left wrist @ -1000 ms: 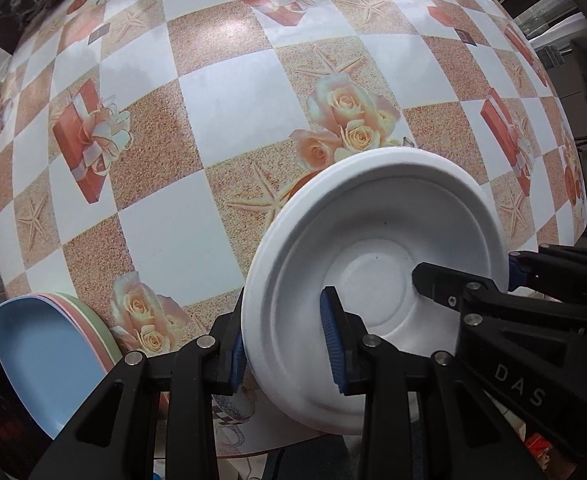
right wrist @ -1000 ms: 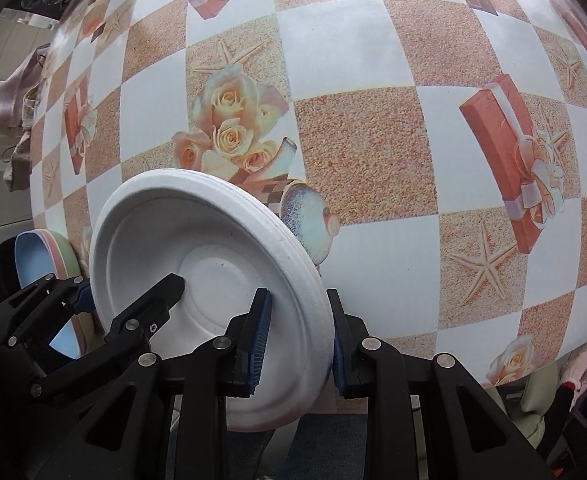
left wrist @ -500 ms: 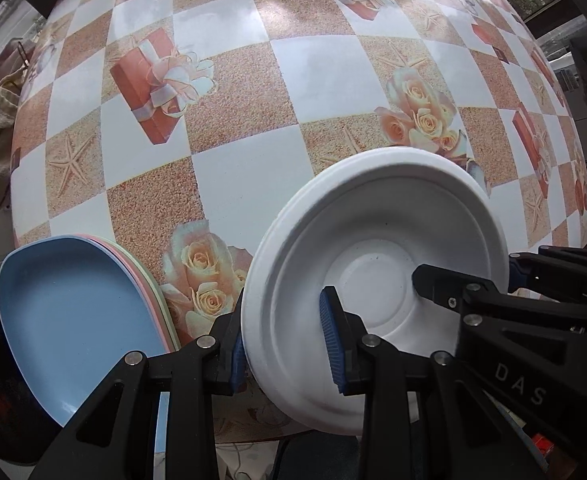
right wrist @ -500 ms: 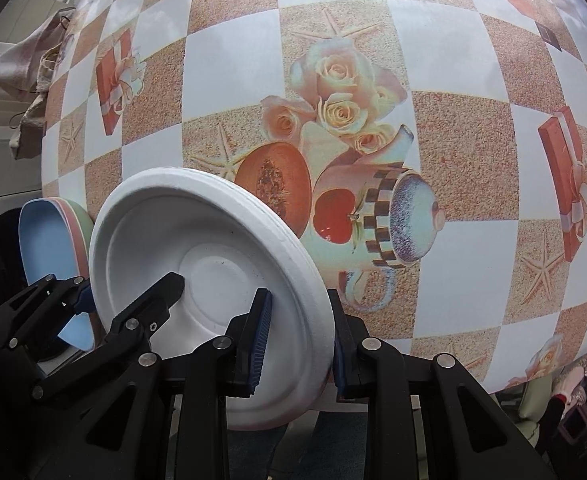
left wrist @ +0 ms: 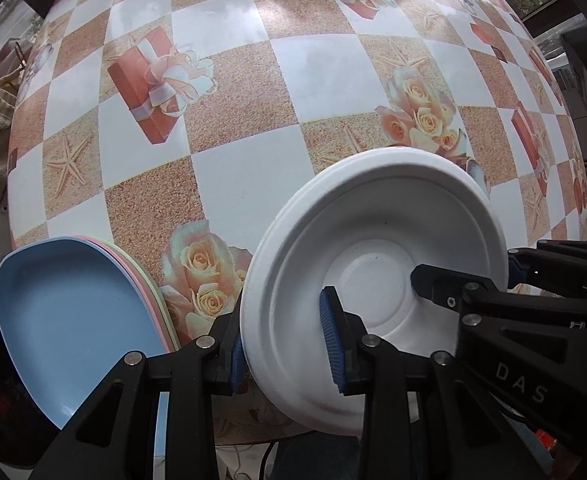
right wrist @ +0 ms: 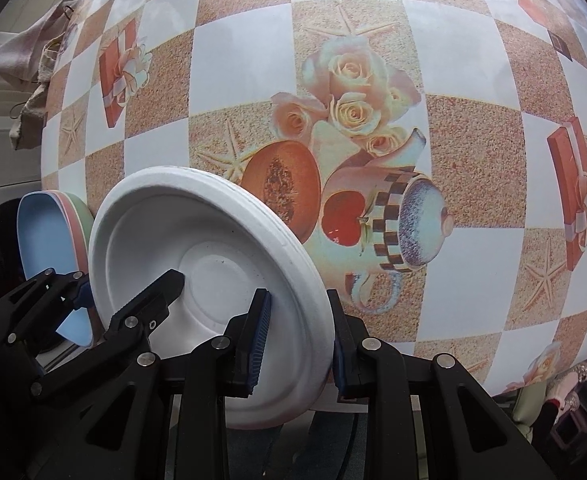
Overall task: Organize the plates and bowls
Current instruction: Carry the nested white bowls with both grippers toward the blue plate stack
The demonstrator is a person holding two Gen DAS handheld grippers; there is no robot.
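Two grippers, left gripper and right gripper, each clamped on one empty white bowl.

The right gripper clamps the near right rim of a white disposable bowl, one blue-padded finger inside the bowl and the other outside it. The left gripper grips the same bowl's left rim, one black finger reaching into the bowl's hollow. The bowl hangs tilted above the near edge of the worktop, which wears a checked cloth printed with roses, starfish, gift boxes and a teapot. Just left of the bowl sits a stack of plates, blue uppermost, with pink and green edges beneath.
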